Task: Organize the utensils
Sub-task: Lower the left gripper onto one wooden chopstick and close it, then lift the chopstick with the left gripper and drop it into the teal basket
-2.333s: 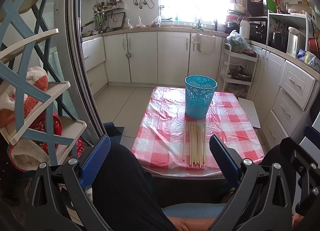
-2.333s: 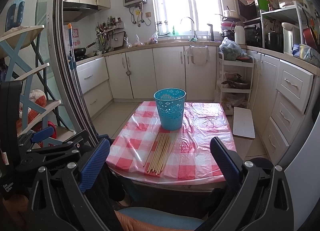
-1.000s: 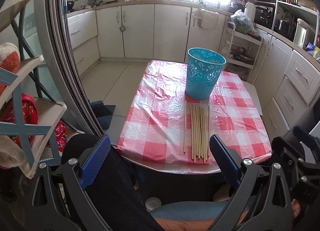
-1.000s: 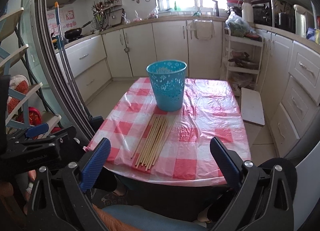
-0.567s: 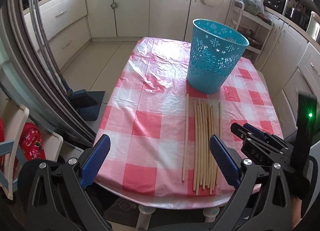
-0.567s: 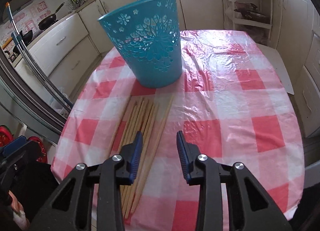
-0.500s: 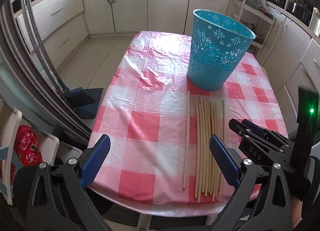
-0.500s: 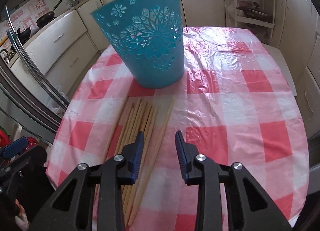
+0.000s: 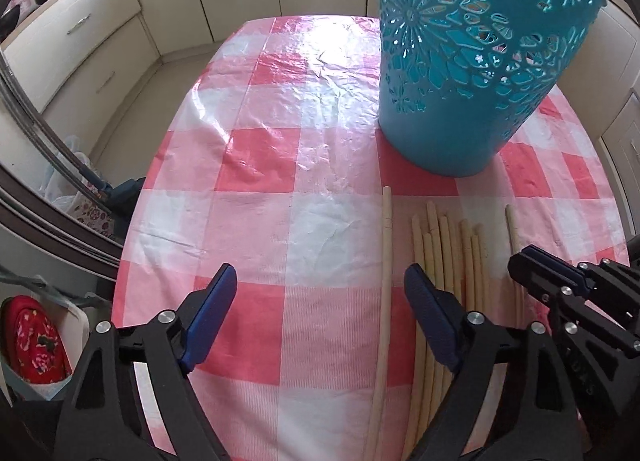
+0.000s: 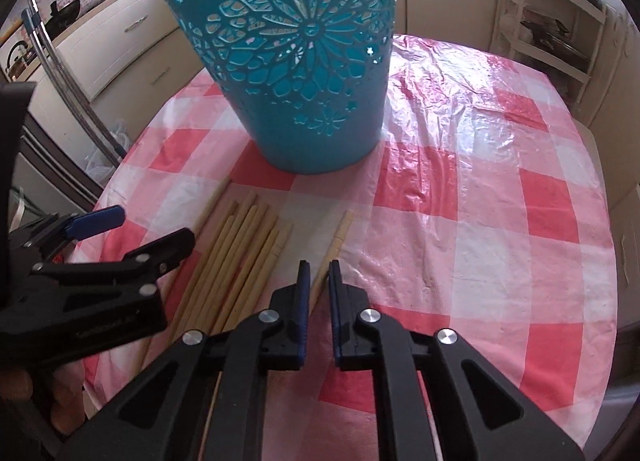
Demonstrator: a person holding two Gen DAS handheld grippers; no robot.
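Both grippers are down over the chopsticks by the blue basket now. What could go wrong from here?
The right gripper is nearly closed around the lone wooden chopstick lying apart on the right; gripped near one end, it may tilt or slip.

The left gripper is wide open over the far-left chopstick, with the packed chopstick bundle beside its finger, which could scatter.

The light-looking perforated blue plastic basket might tip if bumped.

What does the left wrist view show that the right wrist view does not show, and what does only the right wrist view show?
Only the left wrist view shows the left gripper from behind, wide open around the leftmost chopstick, and a red floral bag beside the table.

Only the right wrist view shows the right gripper nearly closed around the rightmost chopstick, plus a white shelf rack.

Both show the teal basket, the bundle of chopsticks, and the checked tablecloth.
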